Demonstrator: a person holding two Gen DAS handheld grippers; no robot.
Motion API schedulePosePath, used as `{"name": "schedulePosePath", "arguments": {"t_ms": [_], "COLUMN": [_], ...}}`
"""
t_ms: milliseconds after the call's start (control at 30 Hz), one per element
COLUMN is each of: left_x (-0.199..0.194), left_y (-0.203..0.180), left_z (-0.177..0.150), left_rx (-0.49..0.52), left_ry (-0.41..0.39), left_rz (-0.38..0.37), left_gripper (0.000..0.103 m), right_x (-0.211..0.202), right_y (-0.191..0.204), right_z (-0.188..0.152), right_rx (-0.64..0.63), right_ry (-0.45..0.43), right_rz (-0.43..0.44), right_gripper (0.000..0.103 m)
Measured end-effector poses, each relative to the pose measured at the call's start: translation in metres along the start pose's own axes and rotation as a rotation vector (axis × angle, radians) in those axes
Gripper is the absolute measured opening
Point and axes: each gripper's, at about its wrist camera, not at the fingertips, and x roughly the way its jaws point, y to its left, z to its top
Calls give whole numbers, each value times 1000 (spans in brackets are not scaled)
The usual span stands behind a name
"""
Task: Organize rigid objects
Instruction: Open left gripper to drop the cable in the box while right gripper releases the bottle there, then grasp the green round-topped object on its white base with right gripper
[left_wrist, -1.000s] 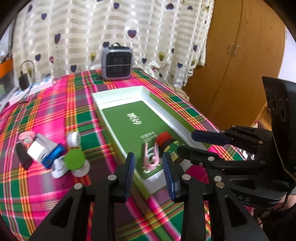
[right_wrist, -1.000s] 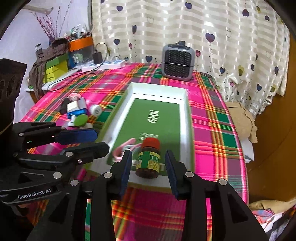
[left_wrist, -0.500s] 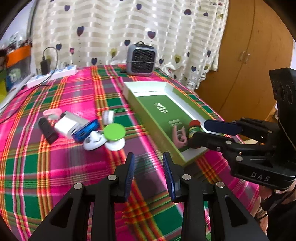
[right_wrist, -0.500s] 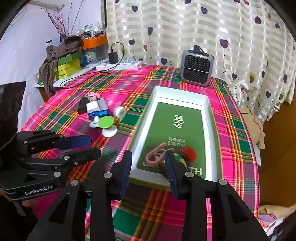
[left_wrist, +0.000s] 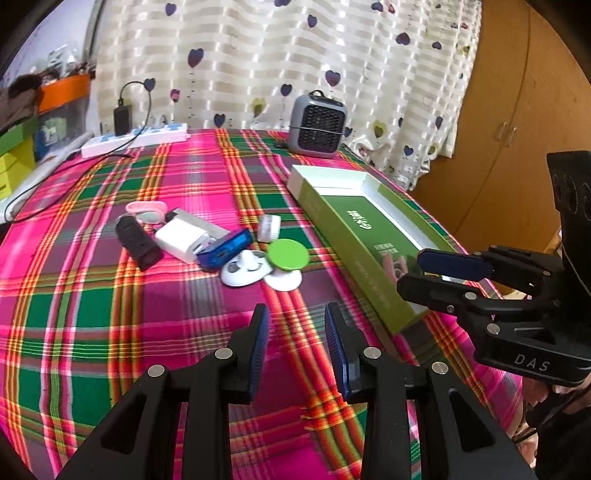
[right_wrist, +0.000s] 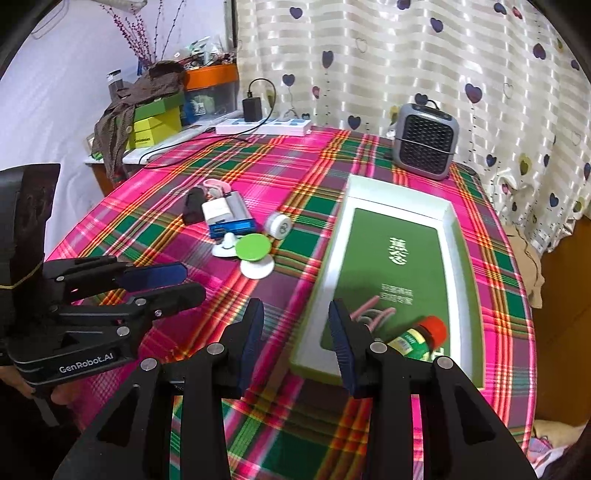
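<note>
Looking along the left tongs (left_wrist: 297, 325), low centre of the left wrist view, the jaws stand apart with nothing between them over the plaid worktop (left_wrist: 92, 295). A cluster of small objects (left_wrist: 207, 243) lies mid-frame; the green tray (left_wrist: 354, 236) runs right of it, with the right tongs (left_wrist: 424, 273) at its near end.

Right wrist view: the right tongs (right_wrist: 295, 325) gape empty at lower centre. A red-capped bottle (right_wrist: 417, 338) and a pink clip (right_wrist: 373, 314) lie in the tray's (right_wrist: 458, 266) near end.
</note>
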Motion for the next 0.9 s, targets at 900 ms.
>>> {"name": "schedulePosePath", "arguments": {"t_ms": [900], "left_x": [13], "left_y": [39], "left_z": [6], "left_rx": [-90], "left_ry": [12], "left_rz": [35], "left_gripper": [30], "right_x": [70], "right_y": [25], "right_z": [35], "right_rx": [1], "right_ry": [83], "right_rz": [75], "right_gripper": [38]}}
